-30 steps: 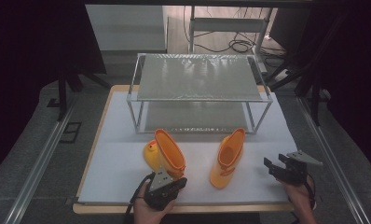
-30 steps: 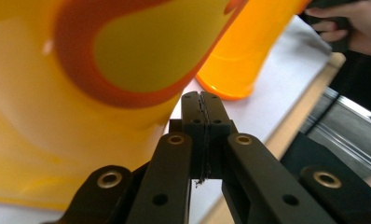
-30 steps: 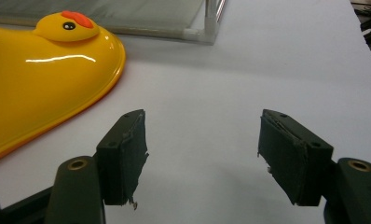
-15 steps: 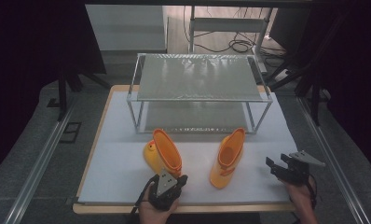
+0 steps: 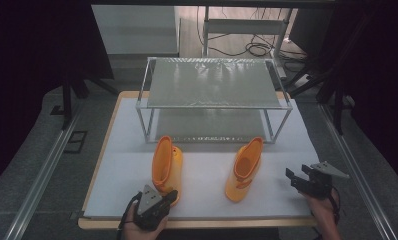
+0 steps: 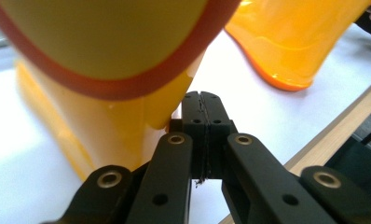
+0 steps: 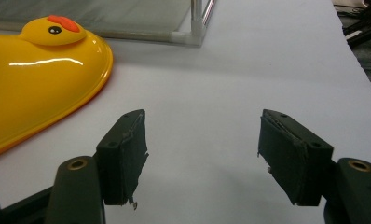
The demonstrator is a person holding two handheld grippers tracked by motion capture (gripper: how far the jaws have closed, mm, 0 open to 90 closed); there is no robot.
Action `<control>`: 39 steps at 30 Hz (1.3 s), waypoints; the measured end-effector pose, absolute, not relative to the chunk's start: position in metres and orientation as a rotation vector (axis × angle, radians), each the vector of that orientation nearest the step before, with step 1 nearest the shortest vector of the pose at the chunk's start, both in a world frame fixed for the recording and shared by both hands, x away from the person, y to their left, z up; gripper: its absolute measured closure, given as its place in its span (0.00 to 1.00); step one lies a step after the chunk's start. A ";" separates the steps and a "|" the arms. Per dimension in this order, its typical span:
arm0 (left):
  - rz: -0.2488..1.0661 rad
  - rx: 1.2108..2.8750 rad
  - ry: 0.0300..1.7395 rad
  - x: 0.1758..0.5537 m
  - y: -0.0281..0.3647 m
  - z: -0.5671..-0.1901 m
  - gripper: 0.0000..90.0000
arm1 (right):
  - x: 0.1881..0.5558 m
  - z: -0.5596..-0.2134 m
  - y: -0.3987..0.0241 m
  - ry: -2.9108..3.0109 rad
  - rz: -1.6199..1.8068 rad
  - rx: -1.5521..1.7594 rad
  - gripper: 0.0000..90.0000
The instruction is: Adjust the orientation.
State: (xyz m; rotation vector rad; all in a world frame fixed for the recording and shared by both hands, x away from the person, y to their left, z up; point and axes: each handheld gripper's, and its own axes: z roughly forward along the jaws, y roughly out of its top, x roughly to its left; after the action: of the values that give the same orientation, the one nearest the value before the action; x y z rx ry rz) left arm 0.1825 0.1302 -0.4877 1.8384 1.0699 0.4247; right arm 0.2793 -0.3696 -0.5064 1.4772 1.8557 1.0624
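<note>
My left gripper (image 5: 168, 196), clenched empty, sits at the left boot (image 5: 166, 161) heel, shaft leaning toward the rack (image 5: 214, 106); right gripper (image 5: 298, 177) released.

Jaws: the left gripper (image 6: 203, 100) had both black jaws pressed flat together, nothing between them, rising from 6 o'clock.
Near boot (image 6: 104, 88): yellow with an orange-red rim, at 10 o'clock, its lower edge just beside the jaw tips; contact could not be told.
Far boot (image 6: 291, 37): orange-yellow, at 1 o'clock, standing apart.
Surface: white mat (image 6: 249, 116), wooden table edge (image 6: 333, 135) at 4 o'clock.
</note>
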 end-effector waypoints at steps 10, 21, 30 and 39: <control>0.435 1.783 1.169 0.185 0.175 -0.491 1.00 | 0.280 -0.508 -0.371 1.859 1.057 1.485 0.36; 0.415 1.785 1.171 0.187 0.185 -0.494 0.96 | 0.280 -0.508 -0.370 1.865 1.052 1.483 0.36; 0.311 1.872 1.040 0.200 0.145 -0.482 0.77 | 0.280 -0.508 -0.371 1.865 1.063 1.485 0.36; 0.175 1.978 0.978 0.220 0.114 -0.466 0.60 | 0.279 -0.505 -0.373 1.863 1.079 1.471 0.36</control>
State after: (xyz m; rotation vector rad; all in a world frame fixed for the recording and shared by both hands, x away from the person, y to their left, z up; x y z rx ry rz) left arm 0.2202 0.1140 -0.4656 1.9778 0.9782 0.1747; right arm 0.2790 -0.3726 -0.5047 1.4714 1.8626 1.0787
